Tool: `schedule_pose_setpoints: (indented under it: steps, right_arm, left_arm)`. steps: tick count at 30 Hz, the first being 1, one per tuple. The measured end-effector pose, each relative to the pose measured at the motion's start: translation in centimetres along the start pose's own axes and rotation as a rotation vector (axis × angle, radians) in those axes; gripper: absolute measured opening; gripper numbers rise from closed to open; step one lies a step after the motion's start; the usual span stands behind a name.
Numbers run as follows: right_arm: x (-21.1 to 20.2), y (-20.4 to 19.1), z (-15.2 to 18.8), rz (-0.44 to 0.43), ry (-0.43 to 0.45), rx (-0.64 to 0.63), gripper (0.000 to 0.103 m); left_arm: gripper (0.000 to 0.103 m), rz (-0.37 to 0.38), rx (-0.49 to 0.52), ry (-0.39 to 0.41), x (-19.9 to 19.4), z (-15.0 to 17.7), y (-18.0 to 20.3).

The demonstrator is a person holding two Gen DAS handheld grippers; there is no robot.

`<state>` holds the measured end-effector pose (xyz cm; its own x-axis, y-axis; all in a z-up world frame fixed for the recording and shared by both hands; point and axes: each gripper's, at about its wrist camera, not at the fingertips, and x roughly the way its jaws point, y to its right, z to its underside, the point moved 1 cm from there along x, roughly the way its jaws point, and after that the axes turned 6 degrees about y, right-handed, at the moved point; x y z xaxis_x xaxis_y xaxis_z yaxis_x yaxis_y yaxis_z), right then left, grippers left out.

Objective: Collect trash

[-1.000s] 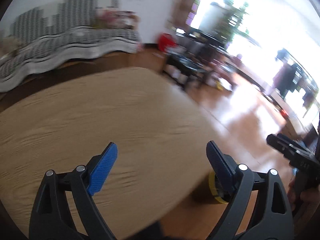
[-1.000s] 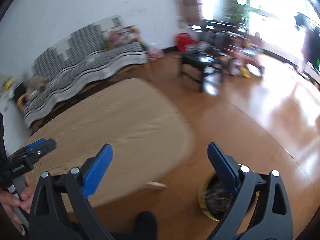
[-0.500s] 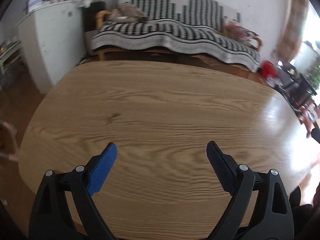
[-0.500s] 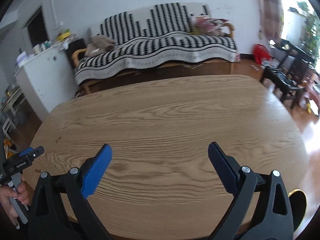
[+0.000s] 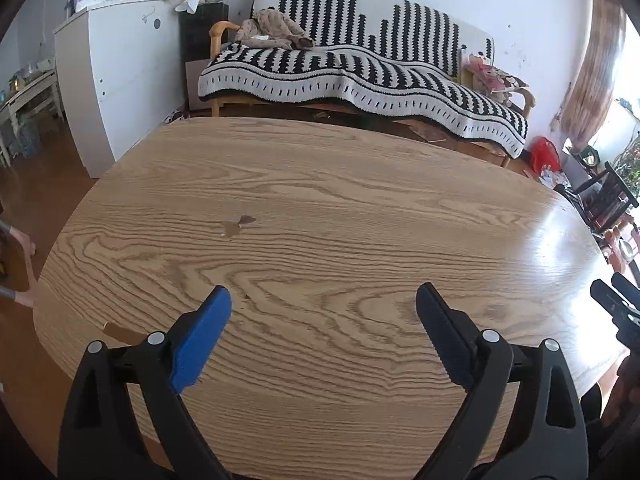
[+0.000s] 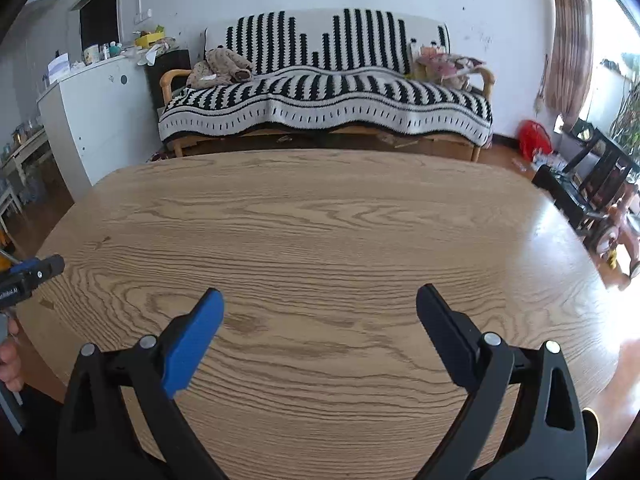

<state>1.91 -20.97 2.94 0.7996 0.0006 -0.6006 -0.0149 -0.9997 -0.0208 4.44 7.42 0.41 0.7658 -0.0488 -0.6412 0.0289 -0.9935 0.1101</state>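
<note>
My left gripper (image 5: 323, 296) hovers open over the near part of an oval wooden table (image 5: 360, 208), nothing between its blue pads. My right gripper (image 6: 320, 294) is open too, above the same table (image 6: 320, 220), and holds nothing. No loose trash shows on the tabletop; only a small pale stain (image 5: 236, 226) marks it. A sliver of a black bin with a yellow rim (image 6: 591, 426) shows low at the right, beside the table. Each gripper appears at the edge of the other's view: the right gripper (image 5: 616, 304), the left gripper (image 6: 32, 270).
Behind the table stands a sofa under a black-and-white striped blanket (image 6: 324, 92). A white cabinet (image 5: 116, 72) is at the left, and a red bag (image 6: 534, 136) and dark chairs (image 6: 580, 188) are at the right. A hand (image 6: 8, 360) holds the left gripper.
Both views have swung from the floor, the bin and the bright window side round to face the table and the sofa. Both grippers stayed open.
</note>
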Motion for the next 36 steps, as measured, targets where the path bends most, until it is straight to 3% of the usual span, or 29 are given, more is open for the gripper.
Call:
schedule_pose_setpoints:
  steps: [11, 36]
  right_arm:
    - [-1.0, 1.2, 0.1, -0.025, 0.008, 0.076, 0.094]
    - [-1.3, 0.9, 0.7, -0.028, 0.000, 0.075, 0.095]
  left_arm:
    - [0.092, -0.012, 0.006, 0.002, 0.4, -0.2, 0.3]
    - [0.092, -0.016, 0.025, -0.015, 0.9, 0.1, 0.4]
